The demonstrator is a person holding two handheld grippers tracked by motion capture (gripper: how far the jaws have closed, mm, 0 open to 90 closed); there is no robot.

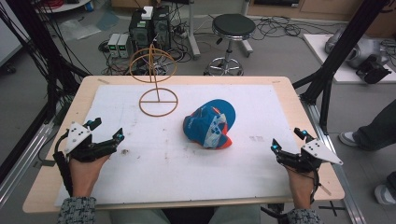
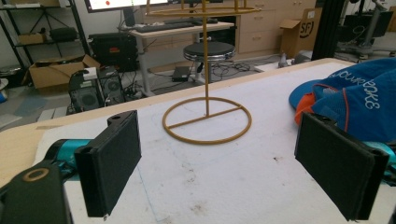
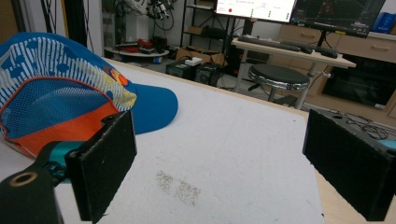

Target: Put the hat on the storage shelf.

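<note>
A blue, white and orange cap lies on the white mat, right of middle; it shows at the right of the left gripper view as the cap and at the left of the right gripper view as the cap. A thin gold wire stand rises from a ring base at the mat's back, seen again as the stand. My left gripper rests at the mat's left edge, open and holding nothing; its jaws frame bare mat. My right gripper sits at the mat's right edge, open, nothing between its pads.
The white mat covers most of a wooden table. Behind the table stand a black stool, computer boxes and cables. A black frame post and someone's shoes are to the right.
</note>
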